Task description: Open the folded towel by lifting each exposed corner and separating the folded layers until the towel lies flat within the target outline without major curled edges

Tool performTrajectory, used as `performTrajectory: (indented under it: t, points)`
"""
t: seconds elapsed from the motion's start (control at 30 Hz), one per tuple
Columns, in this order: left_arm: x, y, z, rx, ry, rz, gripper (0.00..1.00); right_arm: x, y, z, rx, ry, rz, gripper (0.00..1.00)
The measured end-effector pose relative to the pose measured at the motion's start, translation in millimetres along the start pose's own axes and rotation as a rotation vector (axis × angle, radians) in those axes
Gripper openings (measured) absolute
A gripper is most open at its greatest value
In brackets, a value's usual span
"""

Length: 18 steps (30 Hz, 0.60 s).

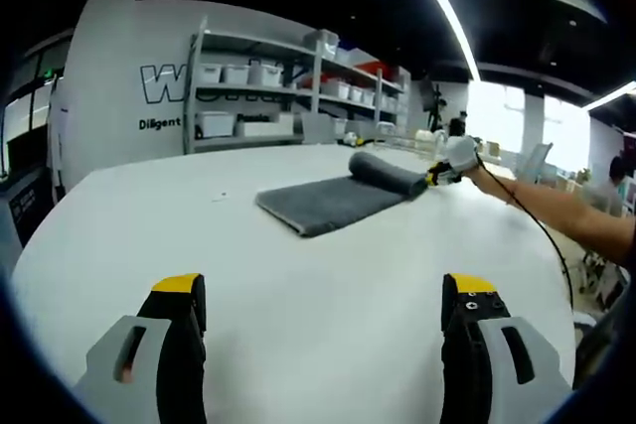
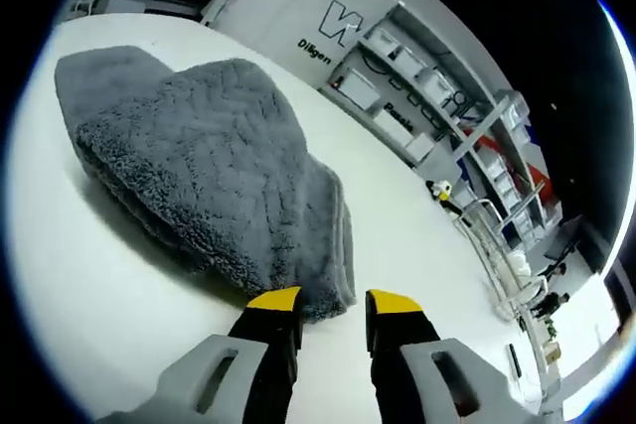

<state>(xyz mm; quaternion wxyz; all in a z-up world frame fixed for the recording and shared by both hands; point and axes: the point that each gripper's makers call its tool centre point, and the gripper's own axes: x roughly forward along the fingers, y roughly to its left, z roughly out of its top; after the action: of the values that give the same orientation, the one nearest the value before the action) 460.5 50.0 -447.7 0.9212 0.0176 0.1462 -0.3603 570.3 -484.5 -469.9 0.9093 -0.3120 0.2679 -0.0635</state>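
Towel (image 1: 338, 196) on table (image 1: 298, 325), well ahead of my left gripper (image 1: 323, 320); my right gripper (image 2: 333, 307) at towel's far-right rolled end; shelves (image 1: 288, 86) behind table

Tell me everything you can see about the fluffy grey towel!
The grey fluffy terry towel lies on the white round-edged table, partly opened: one part is spread flat, while the far end is rolled or folded over into a thick hump. Its pile looks soft, with a faint zigzag pattern. The right gripper, with yellow-tipped fingers, sits at the towel's corner, the fingers close together; whether they pinch the cloth cannot be told. The left gripper is open, well away from it.
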Motion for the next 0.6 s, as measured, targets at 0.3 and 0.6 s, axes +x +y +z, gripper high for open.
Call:
performTrajectory:
  t: [0.3,0.6]
  points:
    - [-0.1,-0.6,0.8,0.002,-0.003,-0.001,0.97,-30.7,-5.1,-1.7,0.090,0.023,0.044,0.60]
    - [-1.3,-0.9,2.6,0.004,-0.008,-0.001,0.98,-66.6,6.2,3.9,0.119,-0.023,0.153,0.81]
